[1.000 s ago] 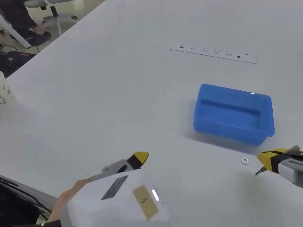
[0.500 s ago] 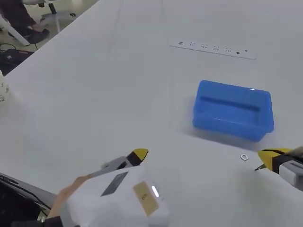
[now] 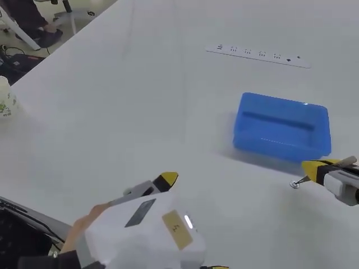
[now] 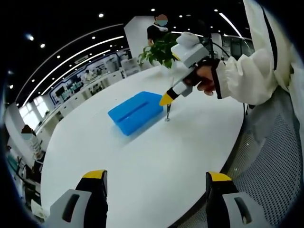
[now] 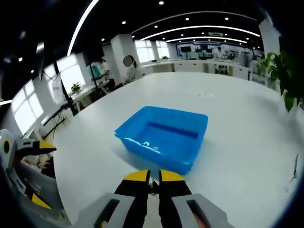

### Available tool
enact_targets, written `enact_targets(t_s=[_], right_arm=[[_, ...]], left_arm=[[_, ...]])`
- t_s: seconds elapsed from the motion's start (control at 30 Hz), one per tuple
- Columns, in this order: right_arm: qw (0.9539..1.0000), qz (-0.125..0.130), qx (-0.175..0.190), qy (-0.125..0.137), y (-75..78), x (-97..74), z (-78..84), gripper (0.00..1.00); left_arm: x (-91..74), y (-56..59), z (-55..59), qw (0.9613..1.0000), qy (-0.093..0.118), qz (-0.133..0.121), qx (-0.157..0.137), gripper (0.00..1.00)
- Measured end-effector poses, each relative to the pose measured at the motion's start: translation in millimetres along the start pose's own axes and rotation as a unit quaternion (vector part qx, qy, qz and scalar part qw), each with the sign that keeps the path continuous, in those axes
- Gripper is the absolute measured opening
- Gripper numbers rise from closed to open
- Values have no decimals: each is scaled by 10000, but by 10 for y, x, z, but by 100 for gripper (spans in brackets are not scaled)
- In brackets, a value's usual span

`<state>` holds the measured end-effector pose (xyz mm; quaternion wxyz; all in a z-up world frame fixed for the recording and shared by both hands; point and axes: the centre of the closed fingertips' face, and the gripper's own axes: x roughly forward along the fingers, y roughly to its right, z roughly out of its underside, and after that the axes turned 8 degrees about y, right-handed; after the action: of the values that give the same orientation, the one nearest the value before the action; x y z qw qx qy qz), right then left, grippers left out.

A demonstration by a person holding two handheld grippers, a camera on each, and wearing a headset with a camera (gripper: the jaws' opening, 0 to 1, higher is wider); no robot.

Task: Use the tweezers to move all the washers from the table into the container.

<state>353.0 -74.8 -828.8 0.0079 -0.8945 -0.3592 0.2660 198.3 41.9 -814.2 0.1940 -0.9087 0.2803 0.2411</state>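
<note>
A small metal washer lies on the white table just in front of the blue container. My right gripper is shut on thin tweezers, whose tip touches or sits right at the washer. In the left gripper view those tweezers point down at the washer beside the container. The right gripper view has the shut jaws facing the container. My left gripper hangs open over bare table; its yellow tip is at lower centre.
A white power strip lies beyond the container. A paper cup stands at the table's left edge, with chairs on the floor past it. A green plant stands at the table's far end.
The right gripper has moved the tweezers' tip from beside and behind the washer onto it. The left gripper has stayed about where it was.
</note>
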Motion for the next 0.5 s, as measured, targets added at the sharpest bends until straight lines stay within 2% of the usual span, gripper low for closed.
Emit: enact_targets(t_s=[0.2,0.5], right_arm=[[9999,-21,-9,-105,0,21,31,3],[9996,-19,-205,-173,1,23,4,3]], left_arm=[[2,9,9,10000,-20,17,7,87],[0,8,6,10000,-14,8,11,86]])
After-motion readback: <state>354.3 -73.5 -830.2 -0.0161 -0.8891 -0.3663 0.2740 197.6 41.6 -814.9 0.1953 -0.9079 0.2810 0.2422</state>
